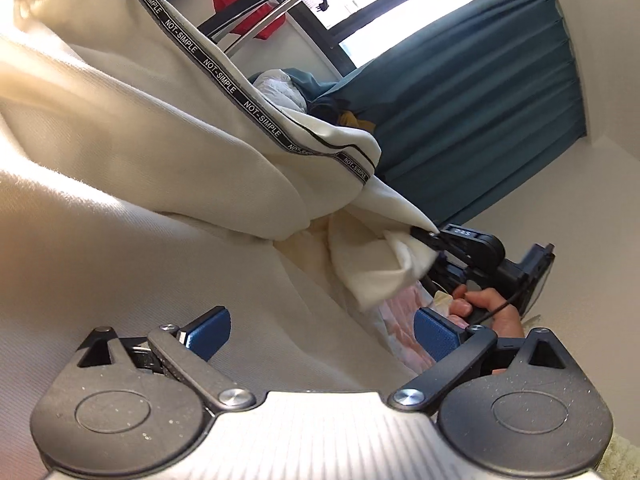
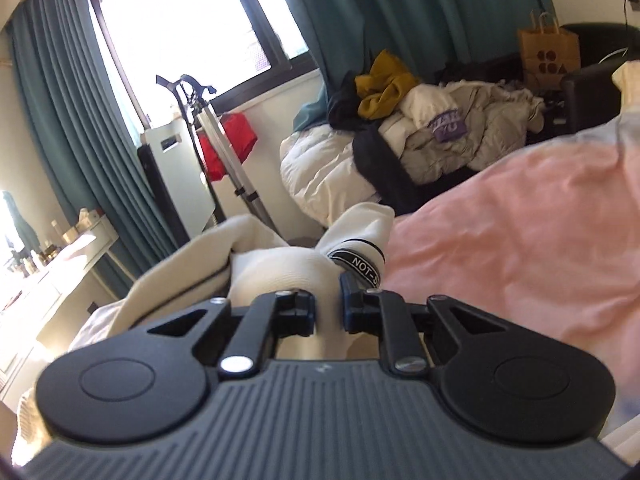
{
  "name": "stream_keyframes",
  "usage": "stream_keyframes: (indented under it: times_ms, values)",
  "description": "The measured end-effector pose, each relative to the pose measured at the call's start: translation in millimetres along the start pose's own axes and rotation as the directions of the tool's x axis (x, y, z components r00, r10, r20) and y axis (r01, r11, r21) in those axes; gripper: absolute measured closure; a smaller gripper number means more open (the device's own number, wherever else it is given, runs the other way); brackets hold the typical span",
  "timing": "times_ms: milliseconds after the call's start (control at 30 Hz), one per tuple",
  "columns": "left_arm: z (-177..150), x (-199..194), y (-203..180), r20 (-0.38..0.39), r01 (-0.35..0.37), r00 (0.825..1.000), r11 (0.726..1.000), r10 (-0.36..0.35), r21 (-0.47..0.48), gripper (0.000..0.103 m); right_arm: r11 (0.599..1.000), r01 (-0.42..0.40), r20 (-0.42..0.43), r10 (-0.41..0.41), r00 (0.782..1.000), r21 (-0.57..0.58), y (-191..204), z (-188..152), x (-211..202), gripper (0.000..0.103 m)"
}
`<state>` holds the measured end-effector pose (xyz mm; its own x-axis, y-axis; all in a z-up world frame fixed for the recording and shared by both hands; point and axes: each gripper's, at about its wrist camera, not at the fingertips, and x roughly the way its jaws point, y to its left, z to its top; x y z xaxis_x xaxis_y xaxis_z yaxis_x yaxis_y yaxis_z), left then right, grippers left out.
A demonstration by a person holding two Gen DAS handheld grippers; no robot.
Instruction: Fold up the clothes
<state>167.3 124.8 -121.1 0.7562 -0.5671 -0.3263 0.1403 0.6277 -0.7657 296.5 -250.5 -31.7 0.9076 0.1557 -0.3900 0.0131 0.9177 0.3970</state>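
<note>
- The left gripper (image 1: 322, 334), nearest the camera, was spread wide over the cream trousers (image 1: 132, 200) and held nothing.
- The trousers lay bunched on the pink bedcover (image 2: 520, 248).
- The right gripper (image 2: 328, 306) pinched a trouser cuff (image 2: 360, 258).
- Folding had just begun, I think; next, the left one needs to grab the cloth.

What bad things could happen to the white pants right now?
The right claw pinches only a small bunch of the white pants, so they might slip out. The left claw is open and holds nothing, so loose cloth could sag and bunch on the pink blanket, spoiling the fold.
</note>
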Motion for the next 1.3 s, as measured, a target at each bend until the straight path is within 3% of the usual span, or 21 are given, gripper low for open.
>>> stream_keyframes:
  times_ms: [133,267,367,433,533,667,833,1000,1067,1133,1167,1233,1300]
  values:
    - [-2.1,0.5,-10.4,0.003,-0.005,1.000,0.999,0.005,0.050,0.004,0.994,0.110,0.079,-0.107,0.991,-0.025,-37.6,59.6,-34.4,0.087]
    - [-4.2,6.3,-12.9,-0.011,-0.015,1.000,0.997,0.016,0.081,0.004,0.968,0.239,0.157,-0.225,0.961,-0.073,-72.3,109.9,-63.4,0.087]
    - [-4.6,13.8,-10.5,-0.026,-0.021,0.999,0.996,0.023,0.087,0.004,0.942,0.309,0.163,-0.288,0.944,-0.130,-99.8,133.1,-67.7,0.087]
    - [-4.0,17.9,-8.2,-0.034,-0.027,0.999,0.996,0.030,0.086,0.004,0.927,0.307,0.153,-0.278,0.948,-0.217,-112.0,132.0,-64.9,0.087]
    - [-1.8,23.0,-2.6,-0.041,-0.034,0.998,0.997,0.037,0.076,0.004,0.918,0.289,0.077,-0.279,0.957,-0.271,-135.1,114.4,-56.2,0.086]
    - [0.5,26.0,1.7,-0.046,-0.037,0.998,0.997,0.040,0.067,0.004,0.944,0.263,-0.061,-0.280,0.958,-0.199,-168.1,71.4,-49.4,0.083]
    - [-0.4,26.8,-1.9,-0.043,-0.034,0.998,0.997,0.036,0.063,0.003,0.968,0.239,-0.038,-0.242,0.969,-0.071,-180.8,42.2,-80.8,0.075]
    - [2.4,32.0,-4.5,-0.041,-0.033,0.999,0.998,0.035,0.049,0.003,0.972,0.234,0.038,-0.235,0.971,0.006,-184.6,23.2,-120.1,0.026]
    - [1.5,32.1,-6.6,-0.041,-0.034,0.998,0.998,0.036,0.051,0.003,0.978,0.207,0.027,-0.207,0.978,0.000,-186.2,14.0,-126.5,0.025]
    - [-1.6,26.9,-9.3,-0.042,-0.035,0.998,0.998,0.038,0.058,0.003,0.981,0.172,-0.038,-0.176,0.984,-0.086,-184.2,2.9,-122.1,0.027]
    - [-4.6,22.0,-10.3,-0.042,-0.037,0.998,0.997,0.040,0.061,0.003,0.969,0.191,-0.066,-0.203,0.977,-0.155,-179.6,-5.2,-116.2,0.028]
    - [-5.4,20.9,-11.9,-0.042,-0.041,0.998,0.997,0.044,0.062,0.003,0.928,0.225,-0.115,-0.268,0.957,-0.296,-169.8,-21.6,-104.1,0.027]
    - [-5.9,20.1,-12.3,-0.043,-0.045,0.998,0.997,0.048,0.065,0.003,0.869,0.281,-0.107,-0.351,0.930,-0.406,-164.2,-34.9,-92.5,0.029]
